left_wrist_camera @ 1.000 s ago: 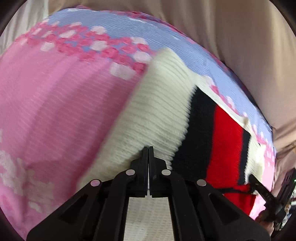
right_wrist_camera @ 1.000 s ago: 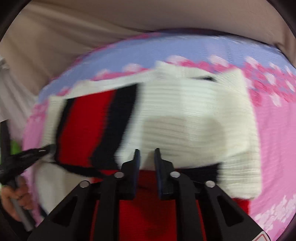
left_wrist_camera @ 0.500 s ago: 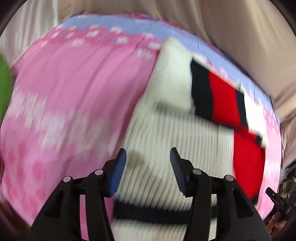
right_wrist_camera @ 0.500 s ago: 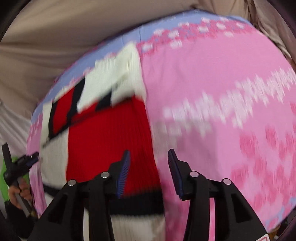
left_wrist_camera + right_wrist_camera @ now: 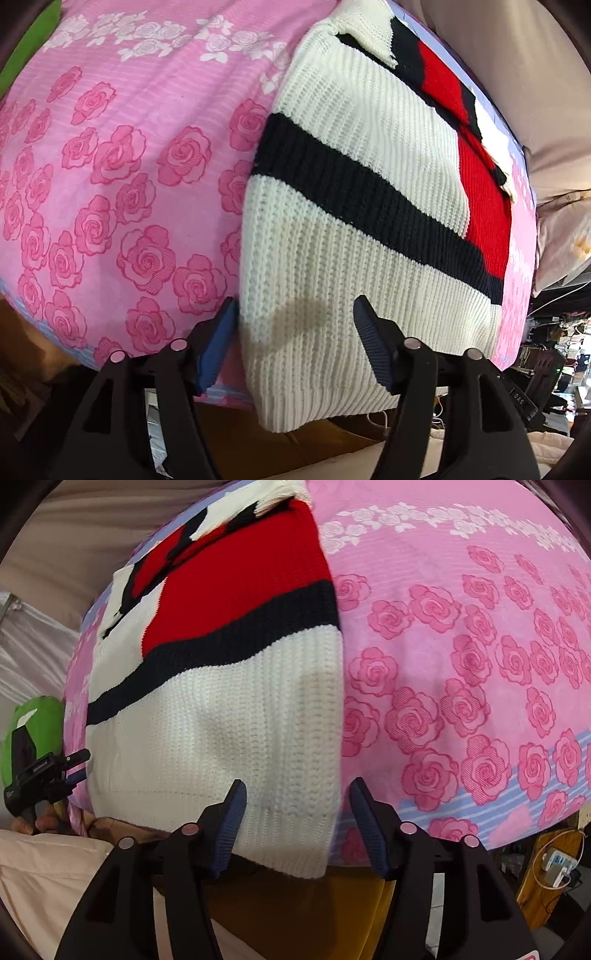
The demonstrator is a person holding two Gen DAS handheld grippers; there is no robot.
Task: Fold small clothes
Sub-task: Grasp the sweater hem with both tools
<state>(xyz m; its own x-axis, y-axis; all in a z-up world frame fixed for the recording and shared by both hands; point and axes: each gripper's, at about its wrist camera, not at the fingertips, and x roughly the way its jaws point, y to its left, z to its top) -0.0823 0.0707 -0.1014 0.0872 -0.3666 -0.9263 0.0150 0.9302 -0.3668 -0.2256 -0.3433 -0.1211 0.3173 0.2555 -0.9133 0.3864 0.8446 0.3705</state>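
left fingers (image 5: 229, 325) opening, released | right fingers (image 5: 236, 805) opening, released | sweater (image 5: 351, 229) hem corners between each pair

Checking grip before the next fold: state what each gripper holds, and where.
Nothing is held. Both jaws are opening, the left gripper over the sweater's bottom left corner, the right gripper over its bottom right.

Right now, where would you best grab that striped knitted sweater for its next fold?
Probably at the two near hem corners of the sweater, from the bed's near edge. The hem overhangs the pink sheet, and each opening hand-held gripper, left and right, already straddles a corner.
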